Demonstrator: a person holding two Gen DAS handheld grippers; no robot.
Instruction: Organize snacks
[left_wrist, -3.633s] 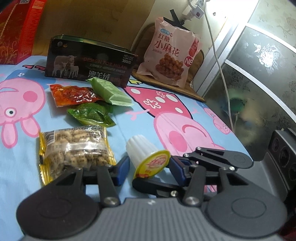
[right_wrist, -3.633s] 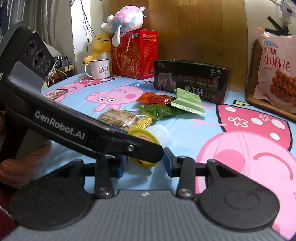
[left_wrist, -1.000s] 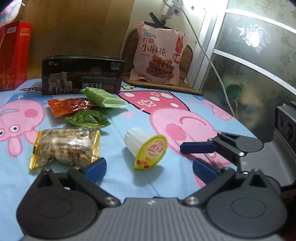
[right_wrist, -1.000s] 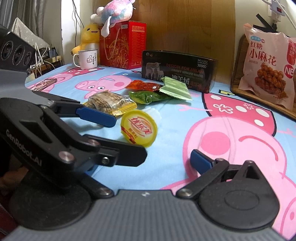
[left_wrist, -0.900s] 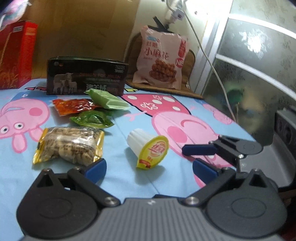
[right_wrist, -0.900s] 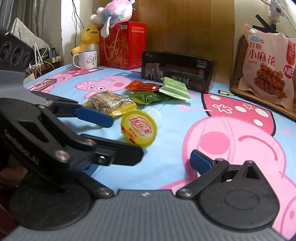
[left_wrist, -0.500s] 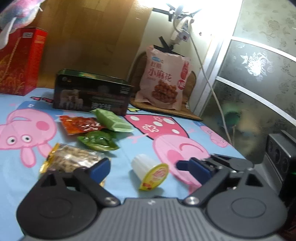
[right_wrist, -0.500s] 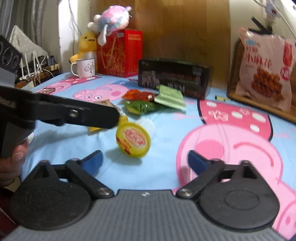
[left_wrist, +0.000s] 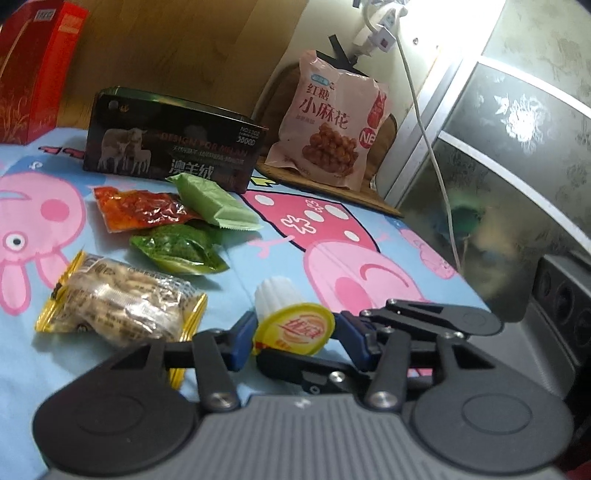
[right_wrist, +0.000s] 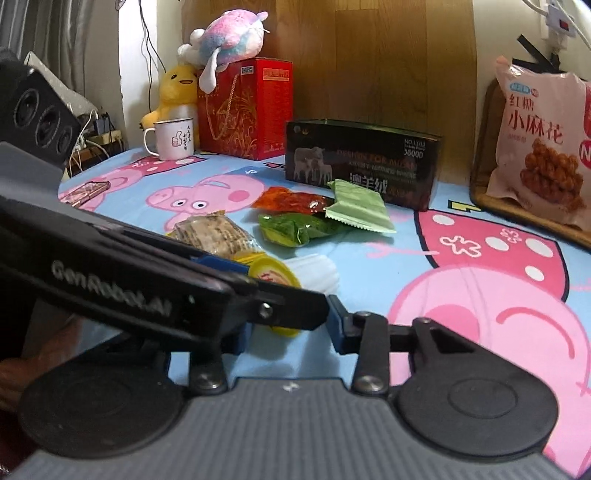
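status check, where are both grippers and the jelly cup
Left gripper jaws closed on the white ribbed jelly cup with yellow foil lid. Right gripper jaws narrowed beside it, contact unclear. Yellow-edged peanut packet close alongside.

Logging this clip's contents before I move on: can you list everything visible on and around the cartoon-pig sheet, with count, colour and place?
jelly cup: 1, white with yellow lid, on its side at the near edge, between the pads of both grippers
peanut pack: 1, yellow-edged clear, left of the cup
green pouch: 1, behind the peanuts
red pouch: 1, behind the green pouch
pale green wrapper: 1, leaning at the black box
black box: 1, mid-back
pink snack bag: 1, back right, upright
red box: 1, back left
mug: 1, white, beside the red box
plush toys: 2, pink-blue on the red box, yellow beside it
left gripper: closed around the cup
right gripper: also at the cup; contact hidden
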